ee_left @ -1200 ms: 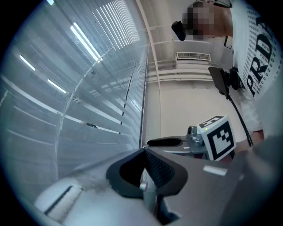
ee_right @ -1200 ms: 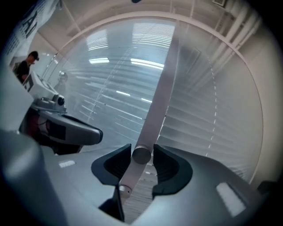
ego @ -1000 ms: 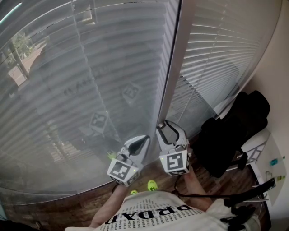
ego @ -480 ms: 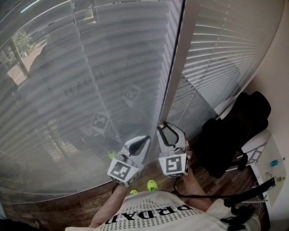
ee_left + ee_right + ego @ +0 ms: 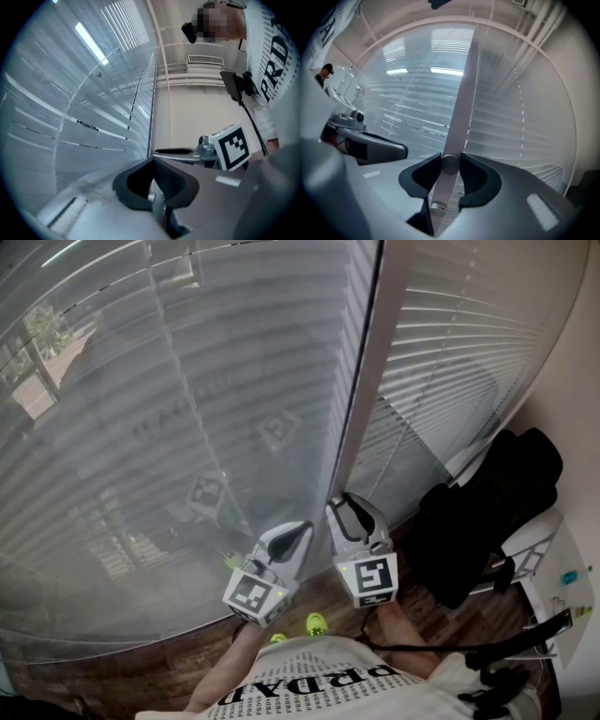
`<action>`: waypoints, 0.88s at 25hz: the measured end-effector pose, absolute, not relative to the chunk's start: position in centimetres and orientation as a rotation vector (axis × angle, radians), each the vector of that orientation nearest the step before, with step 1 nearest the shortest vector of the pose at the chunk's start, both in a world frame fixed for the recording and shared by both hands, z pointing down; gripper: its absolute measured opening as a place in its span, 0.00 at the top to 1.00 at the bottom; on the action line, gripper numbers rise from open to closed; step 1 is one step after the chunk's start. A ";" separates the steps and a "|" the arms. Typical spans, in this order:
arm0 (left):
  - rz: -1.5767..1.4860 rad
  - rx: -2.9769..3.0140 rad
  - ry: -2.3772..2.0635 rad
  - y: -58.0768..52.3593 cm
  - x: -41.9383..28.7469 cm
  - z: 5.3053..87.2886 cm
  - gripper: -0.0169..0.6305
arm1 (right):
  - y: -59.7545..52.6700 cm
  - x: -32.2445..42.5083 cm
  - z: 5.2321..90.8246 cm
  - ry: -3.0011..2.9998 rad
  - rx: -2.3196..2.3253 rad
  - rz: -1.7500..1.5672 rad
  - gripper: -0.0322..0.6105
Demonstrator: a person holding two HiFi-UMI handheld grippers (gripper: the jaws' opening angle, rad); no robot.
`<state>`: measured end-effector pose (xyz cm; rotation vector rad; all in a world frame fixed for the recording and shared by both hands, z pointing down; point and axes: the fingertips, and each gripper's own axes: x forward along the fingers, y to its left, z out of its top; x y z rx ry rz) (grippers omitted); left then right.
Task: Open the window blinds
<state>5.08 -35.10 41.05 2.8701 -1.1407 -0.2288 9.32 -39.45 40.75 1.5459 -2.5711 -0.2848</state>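
Observation:
Closed slatted blinds (image 5: 187, 381) cover the wide left pane, and a second set (image 5: 450, 362) covers the right pane. A white mullion (image 5: 366, 381) runs between them. In the right gripper view a round knob (image 5: 450, 164) sticks out of the mullion (image 5: 464, 93), and my right gripper (image 5: 450, 165) is shut on it, a black pad pressing on each side. A smaller stud (image 5: 436, 206) sits below the knob. In the head view the right gripper (image 5: 345, 512) is at the foot of the mullion. My left gripper (image 5: 298, 532) hovers beside it, shut and holding nothing.
A black bag or garment (image 5: 478, 512) lies on a white chair at the right, close to the right blinds. A white table edge (image 5: 562, 587) with cables is at the far right. Wooden floor (image 5: 141, 671) shows below the window. My left gripper (image 5: 370, 145) is just left of the knob.
My right gripper has rolled about its own axis at the mullion, so its marker cube faces a different way. The left gripper has kept still.

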 end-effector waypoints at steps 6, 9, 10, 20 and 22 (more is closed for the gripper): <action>-0.227 2.872 -1.147 -35.1 5.0 41.0 0.99 | -39.6 9.8 40.9 -2.655 1.595 -0.115 0.74; -0.230 2.870 -1.150 -35.0 4.9 41.0 0.99 | -39.7 10.0 40.9 -2.703 1.616 -0.019 0.74; -0.235 2.870 -1.151 -35.0 4.9 40.9 0.99 | -39.7 10.0 40.9 -2.711 1.621 -0.001 0.74; -0.249 2.871 -1.153 -34.8 5.0 40.7 0.99 | -39.9 10.4 41.1 -2.829 1.667 0.302 0.74; -0.250 2.870 -1.151 -34.8 5.0 40.6 0.99 | -39.9 10.4 41.1 -2.834 1.667 0.320 0.74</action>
